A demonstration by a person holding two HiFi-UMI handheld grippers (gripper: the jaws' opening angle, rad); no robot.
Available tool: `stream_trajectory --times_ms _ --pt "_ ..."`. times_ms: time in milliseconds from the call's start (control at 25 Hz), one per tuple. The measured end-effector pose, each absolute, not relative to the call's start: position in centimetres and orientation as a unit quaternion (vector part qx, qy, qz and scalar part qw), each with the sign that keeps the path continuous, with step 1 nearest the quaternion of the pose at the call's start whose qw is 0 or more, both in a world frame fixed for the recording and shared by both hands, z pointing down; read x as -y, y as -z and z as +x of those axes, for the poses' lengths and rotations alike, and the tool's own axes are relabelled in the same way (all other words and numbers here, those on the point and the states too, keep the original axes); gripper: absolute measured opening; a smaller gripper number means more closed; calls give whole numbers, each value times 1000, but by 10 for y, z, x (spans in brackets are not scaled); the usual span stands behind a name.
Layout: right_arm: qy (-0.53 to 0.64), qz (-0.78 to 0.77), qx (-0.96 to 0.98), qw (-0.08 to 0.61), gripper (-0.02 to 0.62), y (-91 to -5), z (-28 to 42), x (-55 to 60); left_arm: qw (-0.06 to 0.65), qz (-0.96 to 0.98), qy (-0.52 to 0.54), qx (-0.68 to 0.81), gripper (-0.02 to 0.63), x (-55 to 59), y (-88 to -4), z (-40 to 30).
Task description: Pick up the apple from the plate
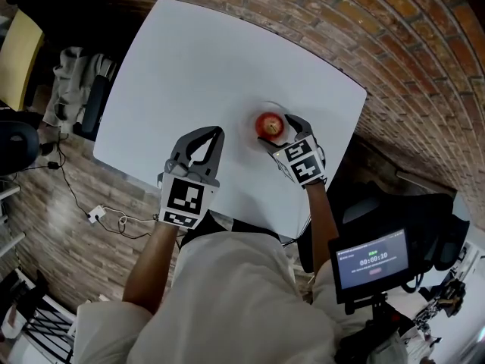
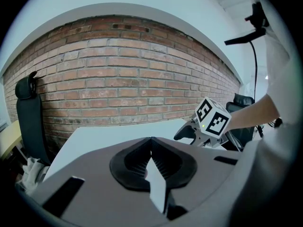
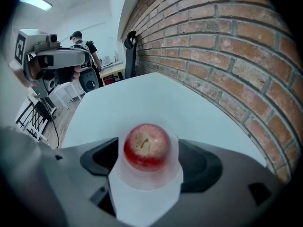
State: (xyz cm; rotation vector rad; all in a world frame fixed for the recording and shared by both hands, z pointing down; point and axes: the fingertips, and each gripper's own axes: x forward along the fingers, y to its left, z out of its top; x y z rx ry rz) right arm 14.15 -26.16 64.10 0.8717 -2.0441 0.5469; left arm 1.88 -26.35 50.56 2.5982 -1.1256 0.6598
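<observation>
The right tool (image 1: 278,131) stands wide open, its dark ribbed jaws on either side of the apple (image 3: 147,145) without gripping it. The round, glossy red apple sits stem-up in a small white plate (image 3: 124,178) on the smooth white worktop (image 1: 204,59). The left tool (image 2: 151,141) is closed and empty, hovering beside it.

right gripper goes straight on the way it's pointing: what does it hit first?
Most likely the apple on the plate. It sits centred ahead of the right gripper, whose jaws are open. Depth is unclear, so a low approach could touch the plate rim first.
</observation>
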Motion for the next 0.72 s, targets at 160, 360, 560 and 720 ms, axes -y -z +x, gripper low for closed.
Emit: stream_trajectory --times_ms 160,360,560,720 --pt "-215 339 813 421 376 -647 138 259 117 887 -227 384 6 263 -506 20" --pt "-218 343 808 426 376 -653 138 258 117 887 -229 383 6 262 -508 21" --pt "-227 345 807 423 376 -657 139 257 119 887 -228 383 6 261 -508 20" --pt "-234 344 807 419 376 -659 138 255 120 886 -230 384 6 260 -508 19"
